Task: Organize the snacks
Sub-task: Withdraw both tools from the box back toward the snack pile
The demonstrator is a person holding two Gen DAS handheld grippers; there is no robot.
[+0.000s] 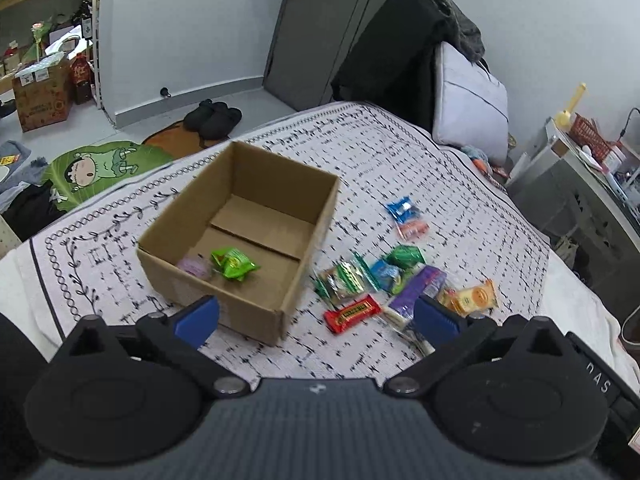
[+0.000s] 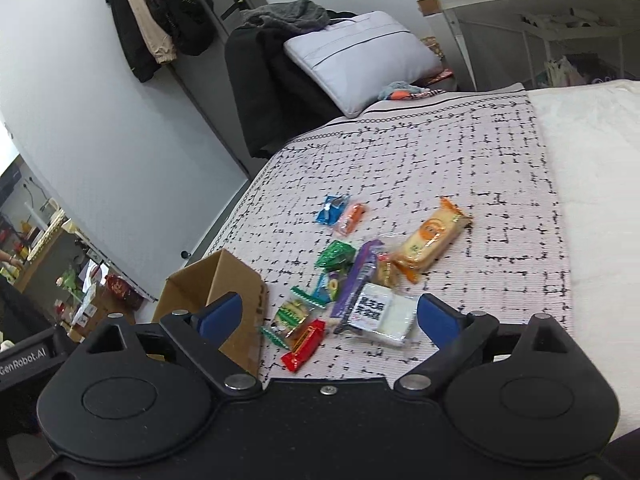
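Two hand-held grippers hover with jaws spread wide and empty above a patterned bedspread [image 1: 400, 152], where snacks wait to be sorted into an open cardboard box [image 1: 240, 236]. The box sits at the left of the spread and already holds a bright green packet [image 1: 232, 264] and a pale purple sweet [image 1: 194, 268] at its near end. The remaining snacks lie in a loose cluster just right of the box: a red bar [image 2: 304, 344] nearest, a white packet [image 2: 380, 316] beside it, a purple wrapper [image 2: 358, 276], an orange biscuit pack [image 2: 430, 240] further right, with a blue packet [image 2: 332, 210] at the far edge. The left gripper [image 1: 316, 316] points toward the box's near right corner; the right gripper [image 2: 330, 316] sits low over the near end of the cluster, tilted down. A clean pick likely means closing on one packet only, probably the red bar or white packet, across its narrow side so that neighbouring wrappers are not dragged along.
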